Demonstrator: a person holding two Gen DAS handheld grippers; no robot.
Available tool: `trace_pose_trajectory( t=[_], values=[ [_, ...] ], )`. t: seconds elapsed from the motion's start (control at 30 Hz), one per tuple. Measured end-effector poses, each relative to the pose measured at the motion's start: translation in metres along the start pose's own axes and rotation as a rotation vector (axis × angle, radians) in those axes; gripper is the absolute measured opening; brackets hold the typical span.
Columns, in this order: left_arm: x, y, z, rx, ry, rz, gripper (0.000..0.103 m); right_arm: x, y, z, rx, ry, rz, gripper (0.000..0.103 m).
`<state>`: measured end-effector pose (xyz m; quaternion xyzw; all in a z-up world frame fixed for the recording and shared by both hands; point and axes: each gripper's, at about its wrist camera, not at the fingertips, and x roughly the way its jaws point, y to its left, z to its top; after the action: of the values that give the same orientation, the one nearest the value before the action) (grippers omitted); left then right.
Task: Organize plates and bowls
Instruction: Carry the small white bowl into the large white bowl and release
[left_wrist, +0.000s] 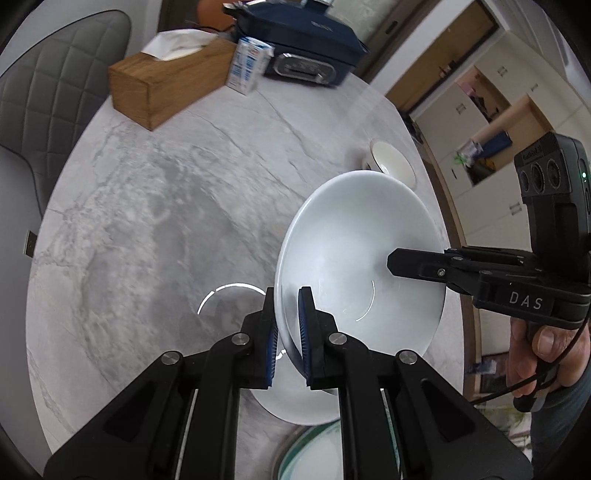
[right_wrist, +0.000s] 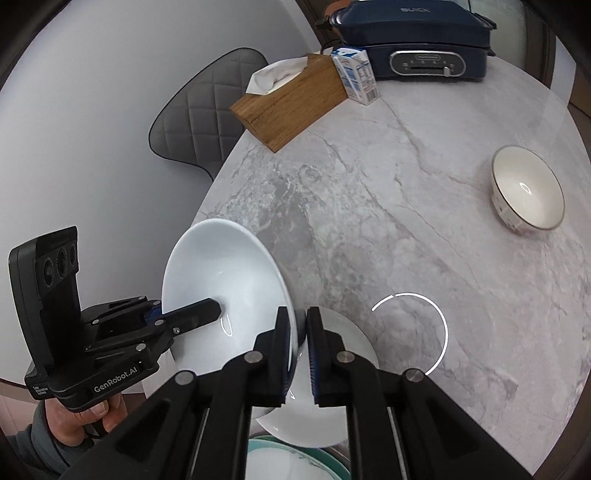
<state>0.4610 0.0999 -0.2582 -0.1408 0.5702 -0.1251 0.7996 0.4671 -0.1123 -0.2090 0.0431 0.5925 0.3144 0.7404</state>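
- Round grey marble table (right_wrist: 406, 221).
- Far edge, well beyond the claws: wooden tissue box (right_wrist: 291, 107), milk carton (right_wrist: 356, 75) touching it, dark blue grill appliance (right_wrist: 417, 40).
- Right, well apart: gold-rimmed bowl (right_wrist: 528, 188).
- Directly below claws: white plate (right_wrist: 347, 339), teal-rimmed plate (right_wrist: 325, 463).

Count on desk (right_wrist: 424, 221):
- Bowls: two. Large white bowl (right_wrist: 221, 273), raised above the desk; small gold-rimmed bowl (right_wrist: 528, 192).
- Plates: two. White plate (right_wrist: 343, 343); green-rimmed plate (right_wrist: 295, 461), partly cut off at frame edge.
- Tongs: two. Left tongs (left_wrist: 288, 332), right tongs (right_wrist: 301, 350).
- Wooden tissue box (right_wrist: 291, 99): one.
- Milk carton (right_wrist: 356, 75): one.
- Dark blue appliance (right_wrist: 417, 40): one.
- Grey chair (right_wrist: 199, 118): one.
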Motion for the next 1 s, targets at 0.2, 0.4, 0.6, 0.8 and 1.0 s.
trace_pose_trajectory(
  t=[0.2,0.4,0.6,0.8,1.0],
  values=[
    [0.04,-0.017,-0.038,0.015,0.106,0.011,0.009,0.01,-0.023,-0.042,0.05,0.037,-0.046,0.011],
    [0.066,-0.008,-0.062,-0.005,0.16,0.041,0.009,0.041,-0.035,-0.065,0.084,0.091,-0.045,0.011],
    [0.081,0.003,-0.068,-0.005,0.184,0.081,0.009,0.062,-0.033,-0.073,0.068,0.122,-0.07,0.01],
    [0.094,0.007,-0.068,-0.007,0.187,0.096,0.009,0.073,-0.032,-0.073,0.039,0.135,-0.119,0.011],
    [0.104,0.01,-0.061,-0.012,0.178,0.107,0.01,0.08,-0.033,-0.075,0.031,0.143,-0.132,0.01]
  ],
)
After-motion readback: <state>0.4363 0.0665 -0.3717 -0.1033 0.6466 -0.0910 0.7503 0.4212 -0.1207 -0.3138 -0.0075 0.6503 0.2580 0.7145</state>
